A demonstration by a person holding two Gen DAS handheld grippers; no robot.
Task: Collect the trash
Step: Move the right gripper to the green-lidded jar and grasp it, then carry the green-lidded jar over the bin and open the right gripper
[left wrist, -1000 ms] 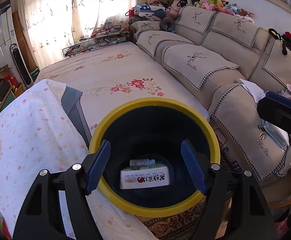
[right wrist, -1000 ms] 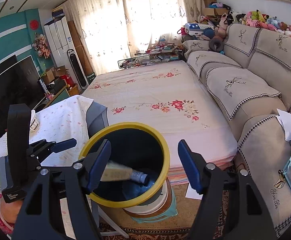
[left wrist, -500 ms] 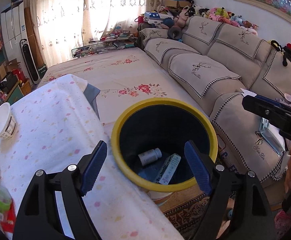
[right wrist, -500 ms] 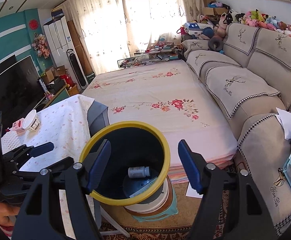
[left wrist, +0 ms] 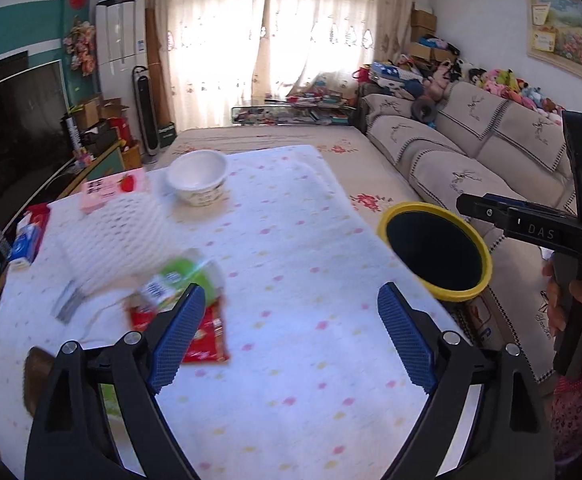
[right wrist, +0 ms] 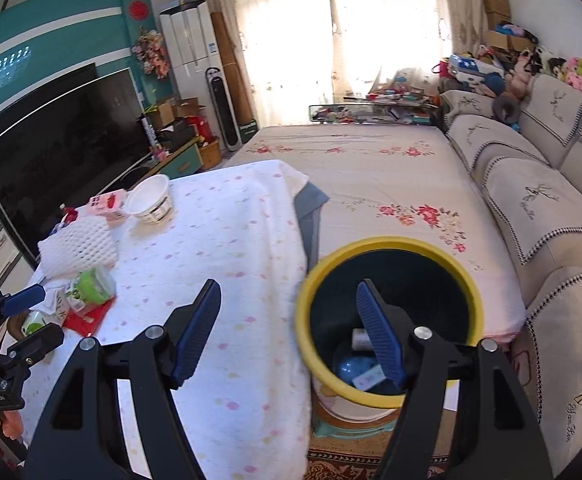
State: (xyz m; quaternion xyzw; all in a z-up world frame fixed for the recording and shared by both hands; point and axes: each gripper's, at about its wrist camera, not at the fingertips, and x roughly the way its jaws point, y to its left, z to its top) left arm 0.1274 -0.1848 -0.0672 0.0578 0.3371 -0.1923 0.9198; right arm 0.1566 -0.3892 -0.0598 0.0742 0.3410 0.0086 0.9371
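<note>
The yellow-rimmed black bin (left wrist: 435, 254) stands at the table's right edge; in the right wrist view the bin (right wrist: 387, 248) holds a small white bottle (right wrist: 361, 338) and a flat box (right wrist: 367, 378). My left gripper (left wrist: 287, 340) is open and empty over the dotted tablecloth (left wrist: 291, 264). Left of it lie a red packet (left wrist: 207, 334), a green-lidded container (left wrist: 187, 276) and white foam netting (left wrist: 111, 236). My right gripper (right wrist: 287, 332) is open and empty, over the table edge and the bin rim.
A white paper bowl (left wrist: 197, 178) and a pink carton (left wrist: 111, 192) sit at the table's far side. Blue-and-white cartons (left wrist: 27, 240) lie at the left edge. A flowered bed (right wrist: 371, 184), sofa (right wrist: 551, 200) and TV (right wrist: 59, 152) surround the table.
Both grippers dropped items into the bin and stayed open. My left gripper swung left from above the bin to over the table; the right view shifted left too.
</note>
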